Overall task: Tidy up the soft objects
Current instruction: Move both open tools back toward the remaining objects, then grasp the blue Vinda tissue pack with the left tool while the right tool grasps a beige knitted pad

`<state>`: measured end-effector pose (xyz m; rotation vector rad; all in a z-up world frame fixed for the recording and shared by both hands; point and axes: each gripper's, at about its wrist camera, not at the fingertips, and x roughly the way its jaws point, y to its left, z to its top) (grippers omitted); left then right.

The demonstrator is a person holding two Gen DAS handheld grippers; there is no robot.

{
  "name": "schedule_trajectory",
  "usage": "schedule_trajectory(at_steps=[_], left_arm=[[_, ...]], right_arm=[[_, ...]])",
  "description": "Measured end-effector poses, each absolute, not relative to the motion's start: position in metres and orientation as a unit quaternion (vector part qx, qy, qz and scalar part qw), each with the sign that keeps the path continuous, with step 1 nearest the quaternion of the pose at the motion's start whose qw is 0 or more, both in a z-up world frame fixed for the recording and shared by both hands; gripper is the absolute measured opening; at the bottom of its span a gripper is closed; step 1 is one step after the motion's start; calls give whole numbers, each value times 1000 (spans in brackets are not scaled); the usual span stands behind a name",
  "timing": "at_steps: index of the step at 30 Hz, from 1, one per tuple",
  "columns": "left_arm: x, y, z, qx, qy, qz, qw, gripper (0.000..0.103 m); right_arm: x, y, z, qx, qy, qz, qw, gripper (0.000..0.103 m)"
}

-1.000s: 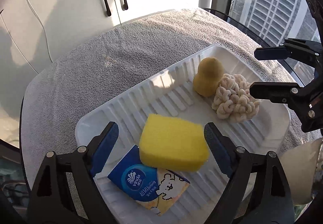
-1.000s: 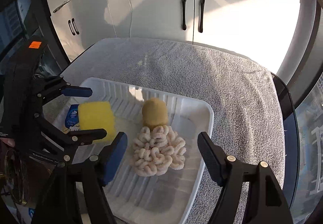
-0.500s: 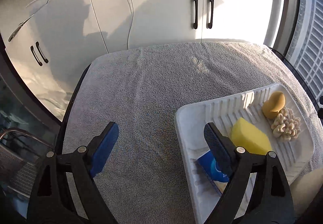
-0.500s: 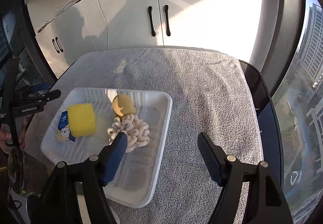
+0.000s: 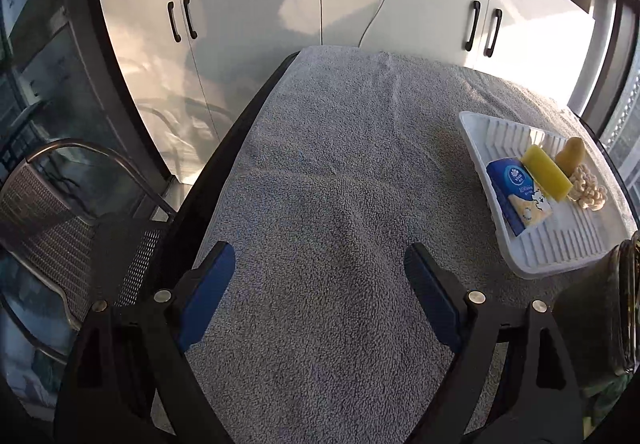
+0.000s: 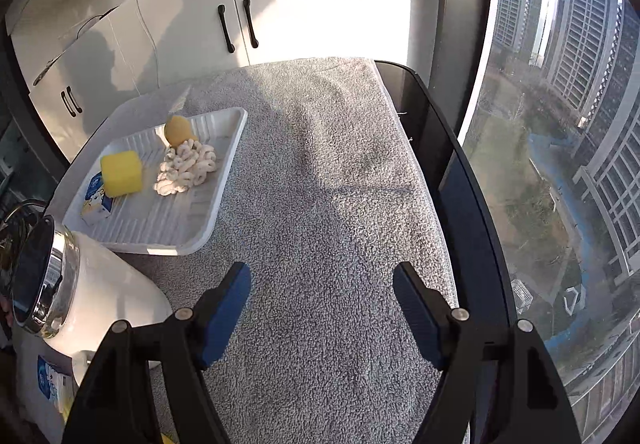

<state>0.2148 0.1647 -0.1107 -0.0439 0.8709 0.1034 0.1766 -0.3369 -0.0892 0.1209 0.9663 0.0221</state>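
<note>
A white ribbed tray [image 5: 560,248] [image 6: 160,228] lies on the grey towel. It holds a blue tissue pack [image 5: 516,192] [image 6: 94,200], a yellow sponge [image 5: 546,172] [image 6: 121,172], a cream knobbly soft toy [image 5: 588,190] [image 6: 186,166] and a yellow-brown soft object [image 5: 572,156] [image 6: 178,130]. My left gripper [image 5: 320,292] is open and empty over bare towel, left of the tray. My right gripper [image 6: 322,304] is open and empty over bare towel, right of and nearer than the tray.
The grey towel [image 5: 340,172] [image 6: 320,172] covers a dark table. A white jar with a chrome rim [image 6: 80,292] stands by the tray's near edge. A mesh chair [image 5: 60,212] is left. White cabinets [image 6: 240,24] stand behind, a window [image 6: 560,124] right.
Both grippers have pulled back and away from the tray, the left swinging left, the right swinging right. The four objects stay in the tray.
</note>
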Motion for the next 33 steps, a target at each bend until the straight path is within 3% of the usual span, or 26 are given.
schedule_trajectory(at_steps=[9,17,33], left_arm=[[107,133,-119,-30,439,-17,898,87],[47,73,-112,31,422,-86,902,87],[54,12,-123,-6,457,-125,881,86]], right_arm=[[59,-321,-92,84,463,1,882,80],[-11,-266,-85,51,457,51,887,80],[-35,-222,-94,47,459,84,883,82]])
